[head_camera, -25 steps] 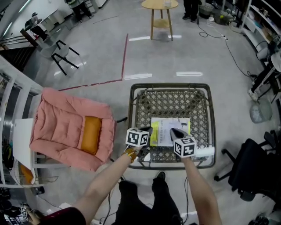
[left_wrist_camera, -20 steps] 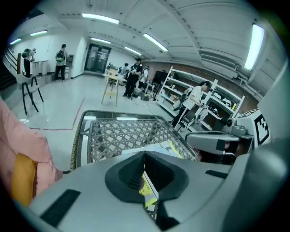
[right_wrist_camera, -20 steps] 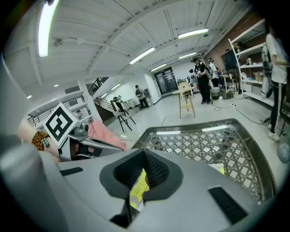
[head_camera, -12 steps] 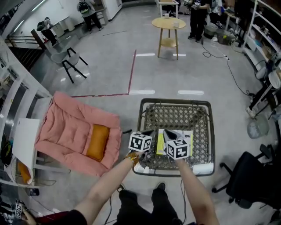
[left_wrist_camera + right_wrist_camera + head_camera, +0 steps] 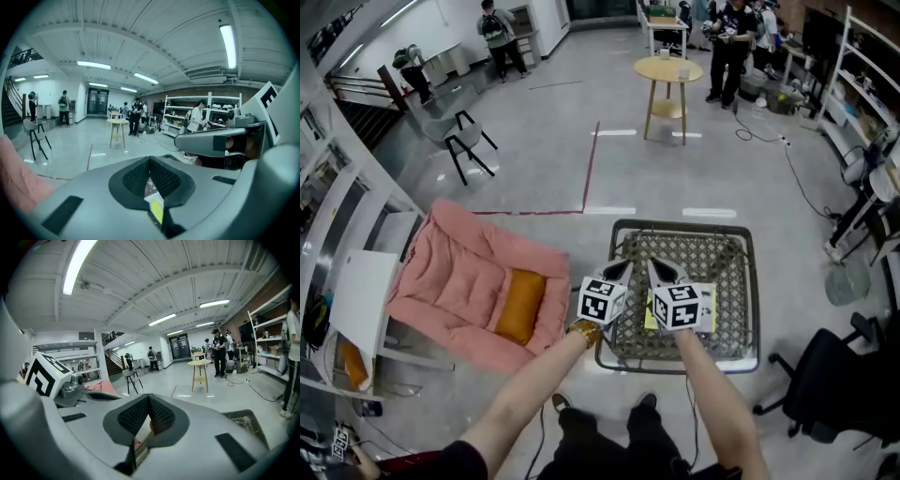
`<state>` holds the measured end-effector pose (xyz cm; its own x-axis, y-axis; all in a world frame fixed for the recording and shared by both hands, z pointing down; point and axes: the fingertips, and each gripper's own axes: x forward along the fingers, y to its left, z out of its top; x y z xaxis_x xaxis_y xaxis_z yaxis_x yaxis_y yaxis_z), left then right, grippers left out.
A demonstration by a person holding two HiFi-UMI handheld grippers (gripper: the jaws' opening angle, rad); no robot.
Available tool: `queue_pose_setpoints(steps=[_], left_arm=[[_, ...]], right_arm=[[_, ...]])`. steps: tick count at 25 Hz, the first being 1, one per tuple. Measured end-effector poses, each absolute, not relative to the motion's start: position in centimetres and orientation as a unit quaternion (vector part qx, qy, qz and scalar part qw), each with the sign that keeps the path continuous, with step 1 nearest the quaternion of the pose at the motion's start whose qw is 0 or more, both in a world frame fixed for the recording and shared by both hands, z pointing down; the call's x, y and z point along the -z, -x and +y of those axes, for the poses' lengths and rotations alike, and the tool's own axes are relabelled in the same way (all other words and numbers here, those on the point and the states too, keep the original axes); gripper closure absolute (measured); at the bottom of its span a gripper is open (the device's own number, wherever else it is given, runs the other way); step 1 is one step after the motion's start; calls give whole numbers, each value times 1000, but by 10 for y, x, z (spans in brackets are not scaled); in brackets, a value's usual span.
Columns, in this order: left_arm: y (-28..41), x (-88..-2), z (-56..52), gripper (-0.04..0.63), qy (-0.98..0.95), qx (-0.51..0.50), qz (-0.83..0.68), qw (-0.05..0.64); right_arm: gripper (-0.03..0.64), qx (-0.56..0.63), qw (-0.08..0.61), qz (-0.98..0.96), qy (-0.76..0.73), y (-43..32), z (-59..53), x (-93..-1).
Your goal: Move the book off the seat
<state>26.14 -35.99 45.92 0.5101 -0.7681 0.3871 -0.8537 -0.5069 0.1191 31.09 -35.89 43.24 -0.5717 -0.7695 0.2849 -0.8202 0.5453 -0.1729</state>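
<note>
1. The thin white-and-yellow paper book (image 5: 709, 308) hangs over the woven wicker seat (image 5: 717, 258); it is probably light and floppy.
2. The left tongs (image 5: 622, 272) and right tongs (image 5: 661, 272) each clamp its edge, which should limit sagging.

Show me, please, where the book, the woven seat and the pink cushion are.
book (image 5: 708, 307), head view, its white right edge.
woven seat (image 5: 689, 251), head view, bare mesh at the far side.
pink cushion (image 5: 459, 277), head view, quilted middle.
</note>
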Motion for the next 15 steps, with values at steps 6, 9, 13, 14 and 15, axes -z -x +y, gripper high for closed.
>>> queue_pose_setpoints(steps=[6, 9, 13, 14, 15], left_arm=[[-238, -402, -345, 584, -861, -82, -495, 79], [-230, -380, -334, 584, -862, -62, -501, 54], [-229, -353, -311, 584, -865, -50, -500, -1], [-228, -350, -306, 584, -865, -48, -500, -12], [-227, -348, -300, 584, -865, -46, -499, -20]], right_arm=[[604, -84, 57, -884, -456, -286, -340, -384], [604, -49, 45, -887, -456, -277, -328, -364], [604, -10, 35, -890, -455, -271, -311, -344], [604, -3, 34, -891, -453, -269, -306, -342], [604, 3, 34, -892, -451, -266, -302, -341]])
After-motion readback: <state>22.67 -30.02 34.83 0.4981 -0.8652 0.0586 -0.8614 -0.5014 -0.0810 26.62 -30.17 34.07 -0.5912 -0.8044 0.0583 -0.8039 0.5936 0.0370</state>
